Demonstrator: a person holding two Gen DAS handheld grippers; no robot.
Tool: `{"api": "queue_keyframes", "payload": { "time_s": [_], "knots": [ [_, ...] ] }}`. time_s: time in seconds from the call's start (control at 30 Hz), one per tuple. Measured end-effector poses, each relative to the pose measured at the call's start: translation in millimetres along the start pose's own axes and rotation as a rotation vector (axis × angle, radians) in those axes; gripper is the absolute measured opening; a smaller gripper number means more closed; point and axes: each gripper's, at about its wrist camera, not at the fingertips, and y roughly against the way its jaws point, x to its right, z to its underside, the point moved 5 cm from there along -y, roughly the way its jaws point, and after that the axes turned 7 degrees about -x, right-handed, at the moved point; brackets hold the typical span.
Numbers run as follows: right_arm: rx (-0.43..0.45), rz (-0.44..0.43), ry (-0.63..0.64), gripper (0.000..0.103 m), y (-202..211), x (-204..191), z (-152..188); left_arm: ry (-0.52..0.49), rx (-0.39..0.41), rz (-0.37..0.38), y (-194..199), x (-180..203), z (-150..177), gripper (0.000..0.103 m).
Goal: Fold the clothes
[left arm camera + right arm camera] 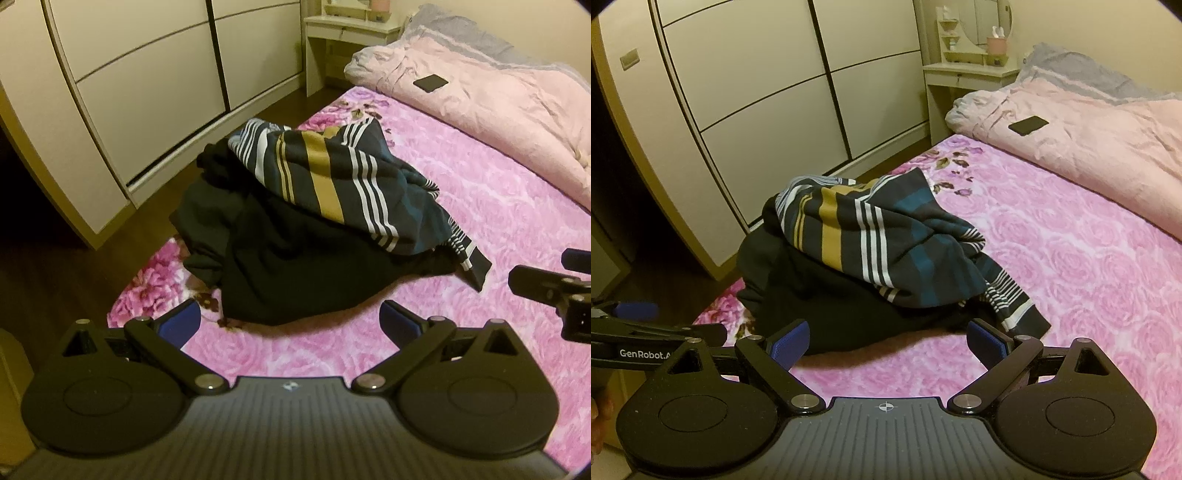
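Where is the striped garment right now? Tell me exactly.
The striped garment lies crumpled on top of the black clothing, at the pink floral bedspread's wardrobe-side edge, centre in both wrist views.

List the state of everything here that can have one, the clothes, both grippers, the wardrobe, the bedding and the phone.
Striped garment: crumpled, unfolded, atop the dark one.
Dark garment: heaped, unfolded, on the pink bedspread.
Left gripper: open, empty.
Right gripper: open, empty.
Wardrobe doors: shut.
Pink duvet: bunched up.
Phone: lying flat on the duvet.
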Motion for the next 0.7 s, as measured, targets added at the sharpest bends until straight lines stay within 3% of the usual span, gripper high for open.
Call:
{"api": "queue_keyframes", "payload": {
  "time_s": [0.7],
  "knots": [
    [-0.005,0.003,-0.004,0.094,-4.8,7.7,5.8,0.008,-0.030,0.048,-4.4,6.0,1.5,0.101]
  ]
}}
